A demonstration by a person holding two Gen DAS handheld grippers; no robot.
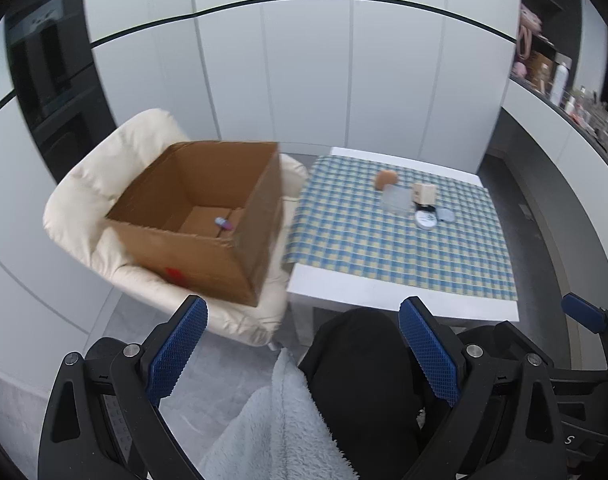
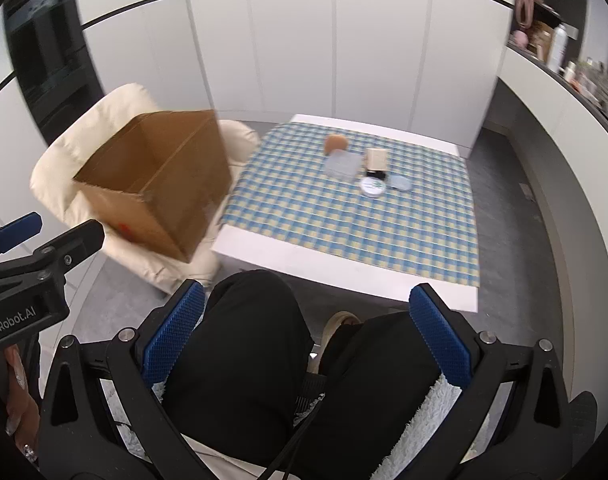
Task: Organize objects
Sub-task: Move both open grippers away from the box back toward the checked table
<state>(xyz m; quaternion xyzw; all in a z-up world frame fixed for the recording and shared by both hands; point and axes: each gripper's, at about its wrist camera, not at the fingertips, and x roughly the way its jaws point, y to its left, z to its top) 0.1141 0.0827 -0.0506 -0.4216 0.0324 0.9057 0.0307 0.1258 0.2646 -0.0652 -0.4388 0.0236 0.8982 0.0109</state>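
Blue-padded left tool (image 1: pixel 302 354) and right tool (image 2: pixel 307 332): both wide apart, holding nothing, hanging over the seated person's black-trousered knees (image 2: pixel 244 344). Beyond, brown open cardboard box (image 1: pixel 208 216) on a cream cushioned chair (image 1: pixel 84 196), a small blue-pink item (image 1: pixel 223 223) inside. Further off, white table (image 2: pixel 343 276) with blue-yellow checked cloth (image 2: pixel 343 216); brown rounded object (image 2: pixel 335 143), clear square container (image 2: pixel 341 168), beige block (image 2: pixel 377 159), round white tin (image 2: pixel 373 187) and grey disc (image 2: pixel 401 182) clustered together.
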